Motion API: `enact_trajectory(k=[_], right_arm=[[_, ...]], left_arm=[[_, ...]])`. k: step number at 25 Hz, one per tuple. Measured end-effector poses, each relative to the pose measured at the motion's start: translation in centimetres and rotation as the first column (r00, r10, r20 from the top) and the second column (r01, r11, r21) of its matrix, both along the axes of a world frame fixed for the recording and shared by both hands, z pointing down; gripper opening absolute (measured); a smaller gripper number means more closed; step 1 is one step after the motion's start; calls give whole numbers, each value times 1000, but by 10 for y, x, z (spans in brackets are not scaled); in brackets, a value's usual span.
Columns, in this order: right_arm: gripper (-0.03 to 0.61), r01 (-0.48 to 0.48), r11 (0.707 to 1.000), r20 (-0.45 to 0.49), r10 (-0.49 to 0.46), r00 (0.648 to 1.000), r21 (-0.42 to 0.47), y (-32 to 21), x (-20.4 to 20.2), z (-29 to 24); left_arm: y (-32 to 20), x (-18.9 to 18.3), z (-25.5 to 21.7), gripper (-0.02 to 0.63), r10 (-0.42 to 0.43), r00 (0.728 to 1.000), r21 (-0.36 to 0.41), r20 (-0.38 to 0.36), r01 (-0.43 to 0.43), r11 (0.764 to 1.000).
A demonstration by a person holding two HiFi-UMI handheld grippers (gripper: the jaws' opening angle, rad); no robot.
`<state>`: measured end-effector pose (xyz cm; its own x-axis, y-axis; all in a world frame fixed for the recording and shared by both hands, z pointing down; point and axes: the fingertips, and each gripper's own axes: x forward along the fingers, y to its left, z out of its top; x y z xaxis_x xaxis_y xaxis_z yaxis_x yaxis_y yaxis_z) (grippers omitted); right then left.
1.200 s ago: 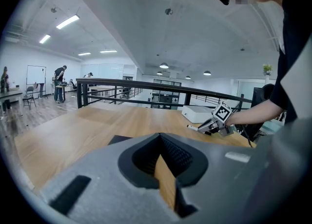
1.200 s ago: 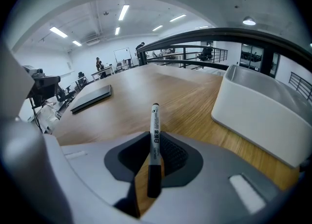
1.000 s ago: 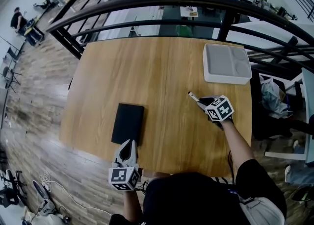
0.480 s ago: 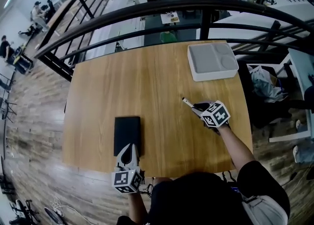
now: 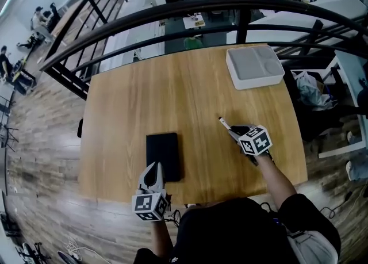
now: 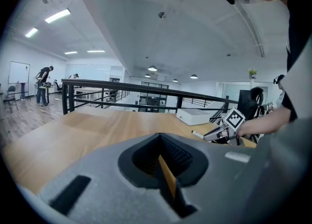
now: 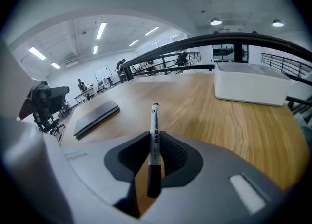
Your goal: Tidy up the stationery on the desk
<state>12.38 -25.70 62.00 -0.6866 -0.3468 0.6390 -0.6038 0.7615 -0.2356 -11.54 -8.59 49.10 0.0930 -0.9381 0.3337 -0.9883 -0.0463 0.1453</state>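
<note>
At the left, near the front edge of the wooden surface point(image 5: 126, 107), we see the left hand-held gripper point(image 5: 153, 171) with its jaws pressed together and nothing between them. Its tip points away from us, over the near left corner of a black notebook point(image 5: 163, 156). The notebook lies flat on the surface, closed, just ahead and to the right of that hand-held gripper; we cannot tell whether the two touch.

Further right we come to the marker point(image 5: 224, 123), a white barrel with print on it and a black end. The right hand-held gripper point(image 5: 236, 133) is pinching it: the black end sits between the jaws, and the white barrel sticks out ahead of them, slanting up and to the left above the wood. The marker is clear of the surface and well apart from the notebook.

At the far right corner of the surface sits a white tray point(image 5: 238, 79), shallow and divided into compartments. It lies well beyond the marker's tip and nothing touches it.
</note>
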Motion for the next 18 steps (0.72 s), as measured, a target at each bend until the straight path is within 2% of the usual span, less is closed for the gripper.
enact_trajectory(k=[6, 18], right_arm=[[77, -84, 996, 29, 85, 996, -36, 22, -20, 6], [77, -170, 981, 41, 174, 984, -92, 57, -51, 14]], left_arm=[[0, -21, 3, -3, 37, 999, 3, -7, -37, 999], [-3, -53, 9, -3, 79, 997, 3, -22, -79, 997]])
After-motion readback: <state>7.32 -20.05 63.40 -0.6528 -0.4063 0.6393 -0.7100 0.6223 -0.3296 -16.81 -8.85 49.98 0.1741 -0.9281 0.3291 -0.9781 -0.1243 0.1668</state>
